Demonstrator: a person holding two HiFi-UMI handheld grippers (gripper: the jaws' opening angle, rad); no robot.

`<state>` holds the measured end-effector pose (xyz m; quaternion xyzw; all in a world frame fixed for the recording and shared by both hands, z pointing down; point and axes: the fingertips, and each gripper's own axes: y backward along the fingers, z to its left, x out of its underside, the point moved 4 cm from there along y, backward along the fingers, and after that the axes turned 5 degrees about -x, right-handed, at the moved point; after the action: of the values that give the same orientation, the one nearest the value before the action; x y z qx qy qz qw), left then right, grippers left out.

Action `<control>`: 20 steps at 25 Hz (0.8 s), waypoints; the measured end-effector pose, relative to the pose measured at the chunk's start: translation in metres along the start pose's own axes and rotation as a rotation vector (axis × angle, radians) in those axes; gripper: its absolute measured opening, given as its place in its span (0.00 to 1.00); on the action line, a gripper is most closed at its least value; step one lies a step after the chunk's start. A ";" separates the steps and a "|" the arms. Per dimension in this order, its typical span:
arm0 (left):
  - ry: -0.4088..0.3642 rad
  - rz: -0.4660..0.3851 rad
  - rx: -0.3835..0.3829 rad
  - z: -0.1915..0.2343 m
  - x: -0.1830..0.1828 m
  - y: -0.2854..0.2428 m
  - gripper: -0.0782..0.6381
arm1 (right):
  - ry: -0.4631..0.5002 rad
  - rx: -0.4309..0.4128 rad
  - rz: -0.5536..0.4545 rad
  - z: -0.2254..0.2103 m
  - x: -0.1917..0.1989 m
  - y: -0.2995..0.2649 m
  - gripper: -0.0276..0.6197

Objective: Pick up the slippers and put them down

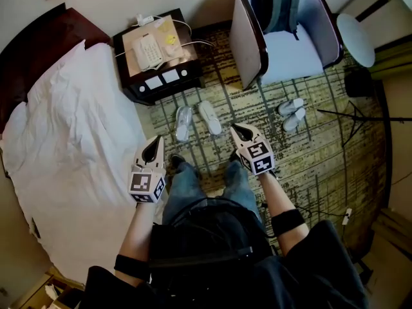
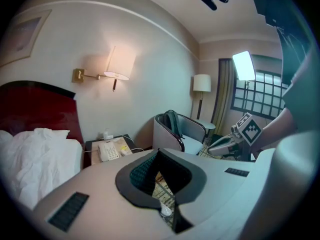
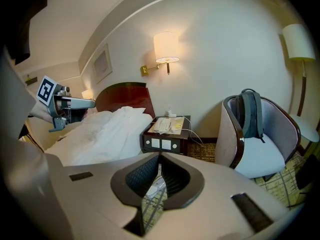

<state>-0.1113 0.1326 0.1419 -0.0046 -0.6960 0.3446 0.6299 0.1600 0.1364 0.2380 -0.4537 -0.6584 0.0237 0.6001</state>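
White slippers on patterned carpet, both my jaws closed and empty above them.

At my 12 o'clock, just beyond my feet, the near pair lies side by side on the carpet, with the nightstand behind it at 11. A second pair sits at 2 o'clock beside the armchair. My left gripper hangs at 11 o'clock and my right gripper at 1. They flank the near pair, which I judge sets up one slipper for each hand. My left jaws are pressed together with nothing between them. My right jaws also look together at the tips, and they too are empty. Both point down at the floor but are apart from the slippers, so nothing is lifted yet. I would need to spread the jaws and come lower first.
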 end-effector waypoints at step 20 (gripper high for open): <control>-0.125 0.086 0.157 -0.005 0.153 -0.161 0.11 | -0.431 -0.060 0.143 -0.105 0.225 -0.166 0.53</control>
<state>-0.0690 0.0796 0.3539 0.0364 -0.7040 0.4244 0.5683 0.1810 0.1256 0.5355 -0.5015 -0.7379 0.1428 0.4286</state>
